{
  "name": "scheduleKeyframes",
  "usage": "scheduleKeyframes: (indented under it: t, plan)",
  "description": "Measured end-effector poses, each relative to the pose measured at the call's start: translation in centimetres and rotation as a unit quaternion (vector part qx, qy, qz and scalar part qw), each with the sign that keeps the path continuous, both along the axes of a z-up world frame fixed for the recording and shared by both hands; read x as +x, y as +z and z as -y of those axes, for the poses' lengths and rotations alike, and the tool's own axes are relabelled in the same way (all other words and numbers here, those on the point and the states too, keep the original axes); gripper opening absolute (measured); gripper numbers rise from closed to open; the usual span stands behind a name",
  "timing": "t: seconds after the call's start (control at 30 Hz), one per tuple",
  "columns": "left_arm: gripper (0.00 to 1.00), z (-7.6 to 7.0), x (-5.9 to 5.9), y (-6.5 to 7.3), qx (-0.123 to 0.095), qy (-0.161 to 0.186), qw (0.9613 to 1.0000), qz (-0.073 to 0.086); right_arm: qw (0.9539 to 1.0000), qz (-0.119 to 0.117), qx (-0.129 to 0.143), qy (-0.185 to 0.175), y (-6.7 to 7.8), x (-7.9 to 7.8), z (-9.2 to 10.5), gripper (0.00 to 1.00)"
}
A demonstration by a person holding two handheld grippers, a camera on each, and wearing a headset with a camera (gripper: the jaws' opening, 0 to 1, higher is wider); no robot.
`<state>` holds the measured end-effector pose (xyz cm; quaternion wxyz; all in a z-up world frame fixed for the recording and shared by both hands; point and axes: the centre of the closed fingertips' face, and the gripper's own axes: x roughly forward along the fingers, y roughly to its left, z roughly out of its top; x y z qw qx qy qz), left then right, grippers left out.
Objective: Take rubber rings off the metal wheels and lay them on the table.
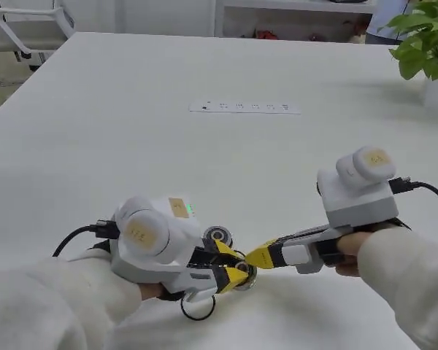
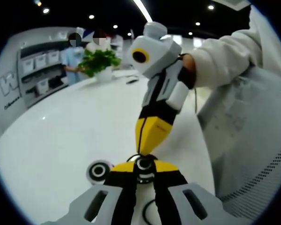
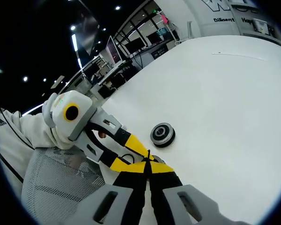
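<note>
Clamping wheel (image 2: 144, 163) in left gripper (image 2: 144, 167); right gripper (image 3: 148, 164) fingers (image 3: 129, 166) pinching ring (image 2: 139, 156).

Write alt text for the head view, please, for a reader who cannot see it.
The left hand-held gripper clamps a small metal wheel while the right hand-held gripper, jaws closed, meets its rim, at a white table. A second wheel sits just behind them, and a loose black rubber ring lies nearer the viewer.

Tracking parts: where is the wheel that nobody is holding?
Head view: the loose wheel lies on the table, just beyond the left tool, lower centre.
</note>
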<state>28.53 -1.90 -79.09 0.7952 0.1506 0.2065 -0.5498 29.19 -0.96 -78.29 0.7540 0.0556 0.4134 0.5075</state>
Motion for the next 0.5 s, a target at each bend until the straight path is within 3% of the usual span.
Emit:
scheduleKeyframes:
  t: [0.3,0.5]
  plan:
    - [0.14,0.32,0.01,0.0,0.003,-0.002,1.0,0.008,1.0,-0.001,-0.002,-0.003,-0.05,0.09,0.15,0.0]
    - [0.14,0.23,-0.03,-0.01,0.017,-0.011,0.9997,0.014,1.0,-0.002,0.0,-0.003,0.02,0.08,0.1,0.0]
